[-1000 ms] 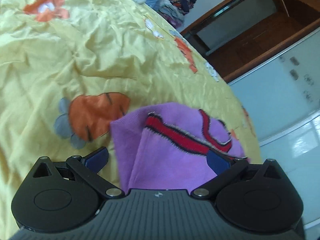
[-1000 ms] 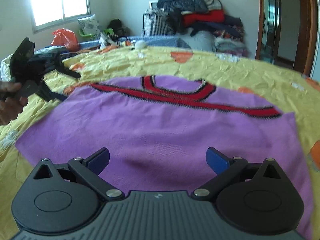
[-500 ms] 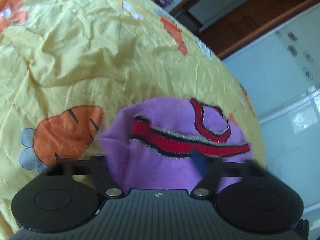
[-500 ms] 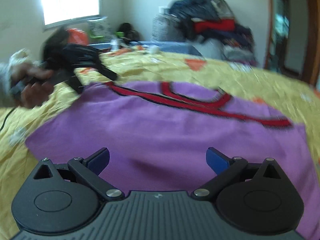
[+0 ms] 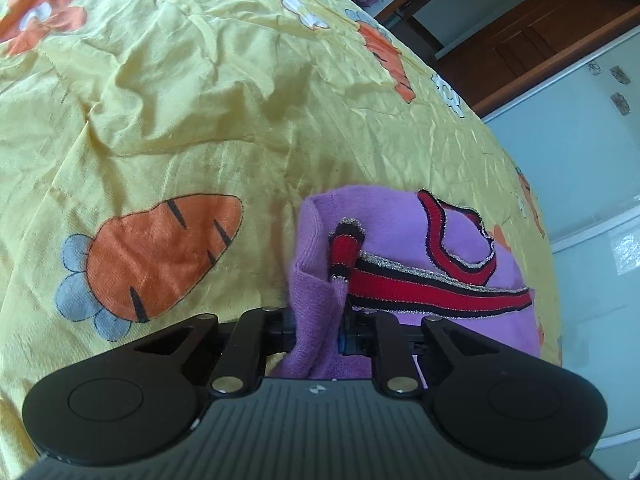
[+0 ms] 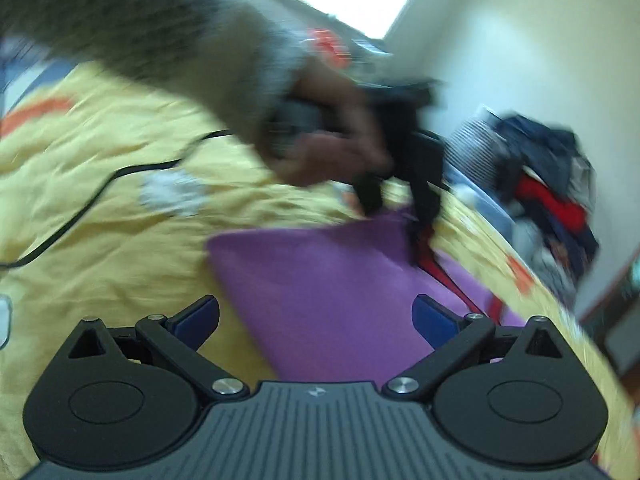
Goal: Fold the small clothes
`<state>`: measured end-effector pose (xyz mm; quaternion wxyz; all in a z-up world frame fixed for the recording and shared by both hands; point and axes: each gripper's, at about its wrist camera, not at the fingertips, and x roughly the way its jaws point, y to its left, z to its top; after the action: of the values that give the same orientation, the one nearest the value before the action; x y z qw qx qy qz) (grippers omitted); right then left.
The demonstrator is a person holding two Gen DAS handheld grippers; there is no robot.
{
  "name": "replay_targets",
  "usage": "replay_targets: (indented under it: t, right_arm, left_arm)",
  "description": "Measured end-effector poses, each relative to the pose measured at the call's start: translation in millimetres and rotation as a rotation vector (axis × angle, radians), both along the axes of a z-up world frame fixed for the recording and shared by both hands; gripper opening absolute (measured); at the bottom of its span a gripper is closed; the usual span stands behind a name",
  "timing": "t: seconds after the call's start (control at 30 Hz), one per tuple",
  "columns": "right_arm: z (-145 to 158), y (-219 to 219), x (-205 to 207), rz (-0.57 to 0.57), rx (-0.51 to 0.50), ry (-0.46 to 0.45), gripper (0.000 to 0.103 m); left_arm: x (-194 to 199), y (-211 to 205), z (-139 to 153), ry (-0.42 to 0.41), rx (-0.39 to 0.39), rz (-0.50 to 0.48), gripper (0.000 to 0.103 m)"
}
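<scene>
Since a second ago my left tool (image 5: 318,330) has been closing and now clamps the purple top's (image 5: 404,220) shoulder for folding; my right tool (image 6: 316,318) stands apart, empty.

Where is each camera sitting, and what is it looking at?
Left wrist: sits on the left gripper, looking down at the yellow bedspread; its jaws have just been closing and pinch a corner of the purple garment.
Right wrist: sits on the right gripper, jaws open, looking across the bed; shows the person's left hand and sleeve, blurred.
Shared: both show the purple garment and the bedspread; the right view also sees the left gripper.
</scene>
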<state>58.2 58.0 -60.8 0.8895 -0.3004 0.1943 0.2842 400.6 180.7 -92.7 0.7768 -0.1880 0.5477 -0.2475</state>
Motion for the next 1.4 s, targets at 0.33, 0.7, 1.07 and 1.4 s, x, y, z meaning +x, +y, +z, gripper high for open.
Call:
replay_targets:
  t: [0.33, 0.7, 1.07, 1.4]
  right_arm:
    - [-24.9, 66.7, 1.7, 0.075, -0.340, -0.244, 0.103]
    - [-6.6, 62.4, 48.6, -0.003, -0.188, 0.034, 0.030]
    - [6.8, 12.4, 81.7, -0.145, 0.260, 0.346, 0.007]
    - [3.4, -97.8, 105.0, -0.199, 1.011, 0.679, 0.007]
  left_arm:
    - [-0.2, 5.4, -2.4, 0.010, -0.029, 0.010, 0.022]
    - [-1.7, 2.6, -0.3, -0.005, -0.015, 0.009, 0.022]
    - [-3.8, 4.9, 1.1, 0.000, -0.046, 0.073, 0.012]
    - [-13.0, 4.3, 37.3, -0.014, -0.159, 0.130, 0.010]
